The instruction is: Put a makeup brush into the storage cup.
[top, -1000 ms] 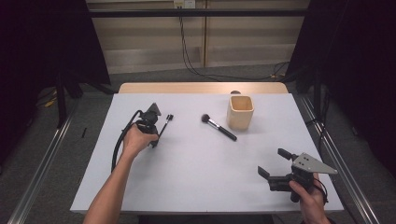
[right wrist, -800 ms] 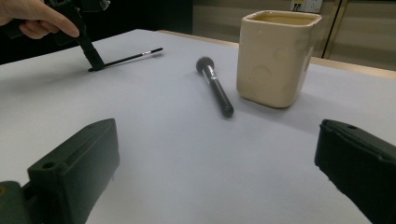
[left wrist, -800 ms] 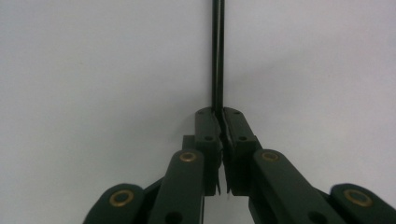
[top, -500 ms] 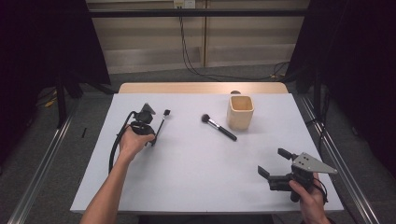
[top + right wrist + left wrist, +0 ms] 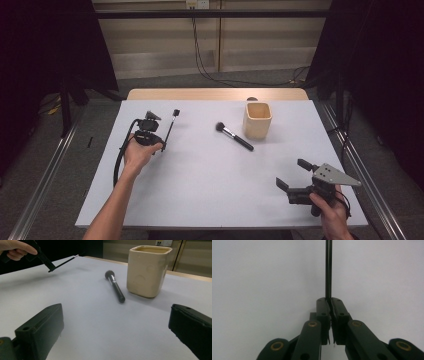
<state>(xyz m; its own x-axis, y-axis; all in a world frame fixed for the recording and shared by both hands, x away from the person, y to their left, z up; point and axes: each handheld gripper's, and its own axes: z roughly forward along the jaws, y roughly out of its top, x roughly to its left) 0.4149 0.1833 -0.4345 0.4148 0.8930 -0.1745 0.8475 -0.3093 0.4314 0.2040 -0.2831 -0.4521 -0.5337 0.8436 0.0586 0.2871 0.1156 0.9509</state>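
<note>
The left gripper (image 5: pixel 161 145), at the worktop's (image 5: pixel 200 190) left side, has its jaws closed tight on the thin black handle of a slim brush (image 5: pixel 170 128), held off the surface and pointing away from the person. The right gripper (image 5: pixel 295 176) hovers at the near right with jaws spread wide, holding nothing. A black makeup brush (image 5: pixel 234 136) lies just beside the cream cup (image 5: pixel 257 120).
</note>
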